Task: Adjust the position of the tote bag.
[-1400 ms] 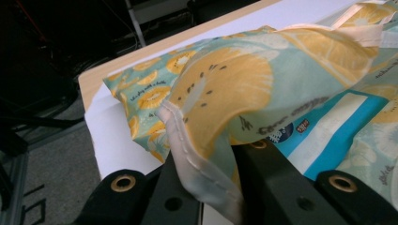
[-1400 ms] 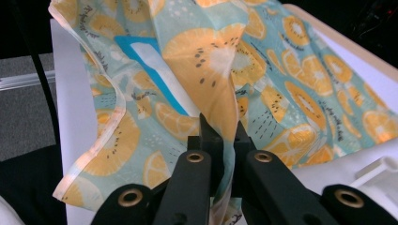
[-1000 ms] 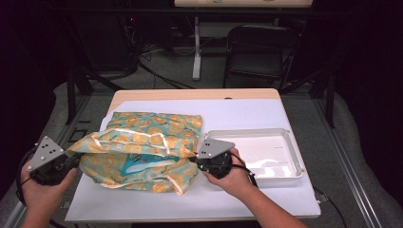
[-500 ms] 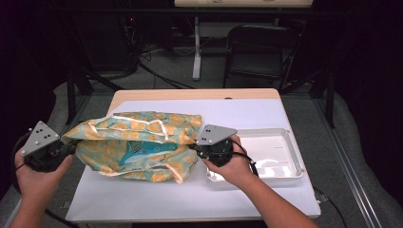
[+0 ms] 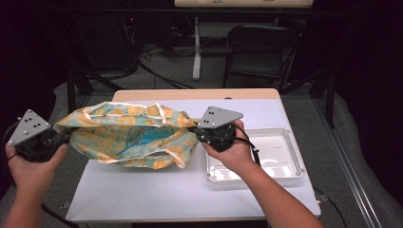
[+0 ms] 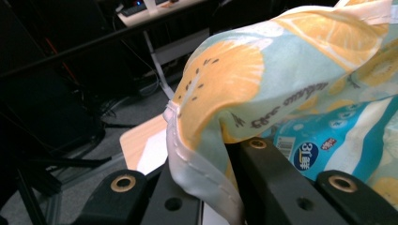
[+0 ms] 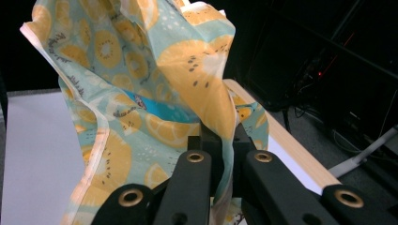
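A cloth bag (image 5: 130, 135) printed with orange slices on pale teal hangs stretched between both grippers above the table. Its mouth gapes upward, and a blue packet (image 5: 142, 137) lies inside. My left gripper (image 5: 64, 137) is shut on the bag's left edge; the white hem (image 6: 197, 164) is pinched between its black jaws. My right gripper (image 5: 195, 129) is shut on the bag's right edge, the fabric (image 7: 220, 122) caught between its jaws. The blue packet (image 6: 324, 136) with print peeks out below the fabric in the left gripper view.
A clear plastic tray (image 5: 285, 159) sits at the right on the white mat (image 5: 157, 190) covering the wooden table (image 5: 199, 93). A black chair (image 5: 256, 52) and cables stand on the floor beyond the far edge.
Both hands have risen, lifting the bag off the mat. The bag, which lay flat and crumpled, now hangs stretched with its mouth open wider.
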A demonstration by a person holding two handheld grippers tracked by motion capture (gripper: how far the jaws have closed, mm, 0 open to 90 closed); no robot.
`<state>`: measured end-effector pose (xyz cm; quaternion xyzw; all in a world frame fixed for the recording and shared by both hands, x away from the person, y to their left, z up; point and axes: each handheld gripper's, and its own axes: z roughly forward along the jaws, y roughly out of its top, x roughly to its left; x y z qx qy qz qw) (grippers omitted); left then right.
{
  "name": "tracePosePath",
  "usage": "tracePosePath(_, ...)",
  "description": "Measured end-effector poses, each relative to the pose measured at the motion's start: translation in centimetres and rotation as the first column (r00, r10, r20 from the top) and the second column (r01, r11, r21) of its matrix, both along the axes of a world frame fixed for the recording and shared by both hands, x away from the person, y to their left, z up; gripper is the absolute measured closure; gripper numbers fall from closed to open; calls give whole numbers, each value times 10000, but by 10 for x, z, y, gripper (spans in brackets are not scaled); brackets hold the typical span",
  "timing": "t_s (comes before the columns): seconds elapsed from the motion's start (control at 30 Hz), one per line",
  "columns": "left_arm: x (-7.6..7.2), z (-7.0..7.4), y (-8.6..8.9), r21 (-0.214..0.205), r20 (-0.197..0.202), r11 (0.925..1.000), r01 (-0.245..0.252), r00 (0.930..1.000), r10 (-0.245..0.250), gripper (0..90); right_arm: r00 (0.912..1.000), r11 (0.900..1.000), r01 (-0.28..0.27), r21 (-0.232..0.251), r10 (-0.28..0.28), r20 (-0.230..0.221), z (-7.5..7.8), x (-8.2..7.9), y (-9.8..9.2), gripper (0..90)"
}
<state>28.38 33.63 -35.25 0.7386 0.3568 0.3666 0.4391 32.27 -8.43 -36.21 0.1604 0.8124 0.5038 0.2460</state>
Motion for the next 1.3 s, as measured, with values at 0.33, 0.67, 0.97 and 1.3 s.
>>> tracePosePath(0.33, -3, 27, -4, 237, 435, 9997, 60, 9990, -71, 900, 9983, 9996, 115, 266, -130, 562, 30, -3, -4, 900)
tracePosePath(0.67, -5, 44, -9, 335, 695, 9993, 191, 9973, -214, 900, 9957, 9983, 158, 557, -208, 899, 50, -6, -11, 900)
tracePosePath(0.97, -10, 52, -13, 512, 804, 9982, 306, 9962, -347, 900, 9931, 9971, 90, 751, -177, 1158, 65, -13, -17, 900)
tracePosePath(1.3, 0, 49, -13, 433, 663, 9988, 223, 9975, -252, 900, 9935, 9973, 144, 717, -223, 1114, 64, -8, -15, 900)
